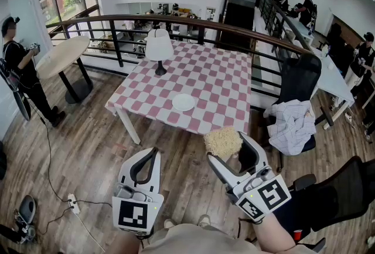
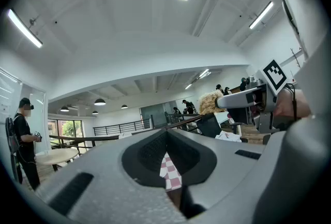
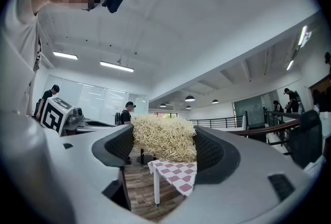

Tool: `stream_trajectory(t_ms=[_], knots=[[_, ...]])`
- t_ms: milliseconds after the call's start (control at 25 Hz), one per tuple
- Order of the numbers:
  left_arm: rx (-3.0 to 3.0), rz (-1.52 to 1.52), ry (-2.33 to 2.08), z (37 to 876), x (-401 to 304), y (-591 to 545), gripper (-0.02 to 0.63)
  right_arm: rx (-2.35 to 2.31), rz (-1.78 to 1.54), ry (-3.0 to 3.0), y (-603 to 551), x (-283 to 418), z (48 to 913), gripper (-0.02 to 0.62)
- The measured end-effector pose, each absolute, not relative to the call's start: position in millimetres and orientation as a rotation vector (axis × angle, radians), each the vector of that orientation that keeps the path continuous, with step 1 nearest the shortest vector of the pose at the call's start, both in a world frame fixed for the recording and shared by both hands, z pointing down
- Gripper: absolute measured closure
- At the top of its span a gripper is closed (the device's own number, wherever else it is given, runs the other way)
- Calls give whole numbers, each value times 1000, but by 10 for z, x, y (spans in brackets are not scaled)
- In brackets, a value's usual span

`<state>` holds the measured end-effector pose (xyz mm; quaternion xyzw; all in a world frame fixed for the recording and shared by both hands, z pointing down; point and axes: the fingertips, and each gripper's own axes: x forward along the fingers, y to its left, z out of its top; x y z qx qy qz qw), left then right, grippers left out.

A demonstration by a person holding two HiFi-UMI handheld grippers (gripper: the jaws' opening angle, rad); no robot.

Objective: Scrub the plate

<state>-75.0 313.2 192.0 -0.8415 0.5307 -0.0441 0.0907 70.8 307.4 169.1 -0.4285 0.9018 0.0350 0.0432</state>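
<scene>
- Right gripper [image 1: 230, 150] first, low and right of centre in the head view: its jaws are clamped on a straw-coloured scrub pad [image 1: 222, 142], one jaw on each side of it.
- In the right gripper view the pad [image 3: 164, 137] fills the gap between the two dark jaw pads. Its long axis runs straight across from jaw to jaw, and its fibrous top rises above them.
- From the head view, that pad bulges out past the jaws toward the left of the frame, and the gripper itself points up-frame toward the table.
- Left gripper [image 1: 151, 153], lower centre-left: the jaws are closed on nothing, tips meeting to make a narrow loop. In the left gripper view only a sliver of checked cloth shows through that loop.
- The two grippers sit side by side, apart from each other, both over bare wooden floor [image 1: 88, 153].
- Up-frame now, the plate [image 1: 183, 102]! It is white and round, lying flat and face up on the pink-and-white checked table [image 1: 222, 80], near the table's front edge and about mid-frame. Being round, it has no long axis to call.
- The plate is well apart from both grippers, and neither one touches it or the table.
- Further back on the cloth, up and left of the plate, a white lamp [image 1: 159, 47] stands upright.
- At the right edge of the table, a black chair [image 1: 299, 80] has a pale shirt [image 1: 291, 124] heaped on it.
- Far left of the frame, a round wooden table [image 1: 61, 54] stands with a person [image 1: 20, 65] in dark clothes beside it.
</scene>
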Motion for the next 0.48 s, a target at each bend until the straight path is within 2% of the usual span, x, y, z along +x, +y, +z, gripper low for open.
stream_trajectory(t_ms=[480], knots=[[-2501,-135,1593,1949,-460,3086,594,-1305,129,2766,3047,985,1681,236]])
